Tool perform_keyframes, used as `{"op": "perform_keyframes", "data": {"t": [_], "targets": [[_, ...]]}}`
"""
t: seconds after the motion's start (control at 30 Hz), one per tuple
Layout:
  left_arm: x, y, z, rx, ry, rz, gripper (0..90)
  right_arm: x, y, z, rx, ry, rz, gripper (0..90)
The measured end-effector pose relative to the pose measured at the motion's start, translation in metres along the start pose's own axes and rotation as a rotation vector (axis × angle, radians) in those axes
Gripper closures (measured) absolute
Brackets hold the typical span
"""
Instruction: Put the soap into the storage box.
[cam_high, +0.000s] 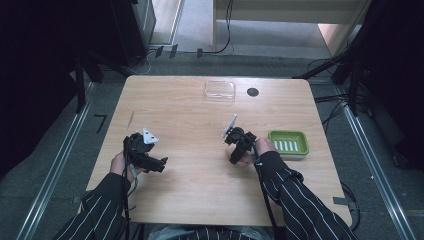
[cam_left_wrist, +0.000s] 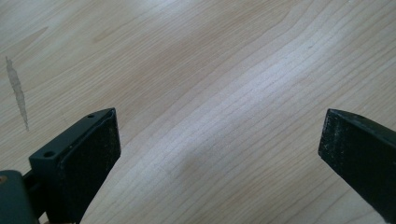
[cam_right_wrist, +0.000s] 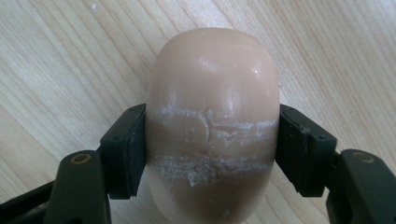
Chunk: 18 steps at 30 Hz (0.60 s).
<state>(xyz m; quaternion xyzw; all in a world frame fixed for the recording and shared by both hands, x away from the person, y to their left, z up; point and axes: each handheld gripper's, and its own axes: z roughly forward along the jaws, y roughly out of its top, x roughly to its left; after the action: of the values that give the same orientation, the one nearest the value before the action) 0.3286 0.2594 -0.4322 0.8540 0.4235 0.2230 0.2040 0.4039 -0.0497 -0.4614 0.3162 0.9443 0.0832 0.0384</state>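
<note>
A peach-coloured oval bar of soap (cam_right_wrist: 212, 84), scuffed white across its middle, lies on the wooden table. My right gripper (cam_right_wrist: 212, 125) is shut on it, with a pad pressed to each long side. In the high view this gripper (cam_high: 237, 151) sits right of the table's centre, close to a green dish. My left gripper (cam_left_wrist: 219, 135) is open, with only bare wood between its pads (cam_left_wrist: 93, 154). From above, the left gripper (cam_high: 152, 162) is low over the table's left part.
A green soap dish (cam_high: 288, 133) with a ribbed white insert sits just right of my right hand. A clear plastic box (cam_high: 220, 91) and a round black hole (cam_high: 253, 92) are near the far edge. A pale scratch (cam_left_wrist: 18, 93) marks the wood at left.
</note>
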Motion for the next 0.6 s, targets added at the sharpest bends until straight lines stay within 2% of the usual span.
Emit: {"op": "perform_keyframes", "data": {"t": [0.07, 0.1, 0.6], "targets": [[0.0, 0.0, 0.0, -0.003, -0.004, 0.0, 0.0, 0.001, 0.0, -0.004, -0.002, -0.006, -0.005, 33.4], [0.0, 0.0, 0.0, -0.004, -0.006, 0.001, 0.0, 0.001, 0.0, -0.007, -0.019, -0.007, -0.01, 33.4], [0.0, 0.0, 0.0, -0.003, -0.004, -0.002, 0.0, 0.002, -0.007, -0.025, -0.041, -0.01, -0.058, 33.4]]}}
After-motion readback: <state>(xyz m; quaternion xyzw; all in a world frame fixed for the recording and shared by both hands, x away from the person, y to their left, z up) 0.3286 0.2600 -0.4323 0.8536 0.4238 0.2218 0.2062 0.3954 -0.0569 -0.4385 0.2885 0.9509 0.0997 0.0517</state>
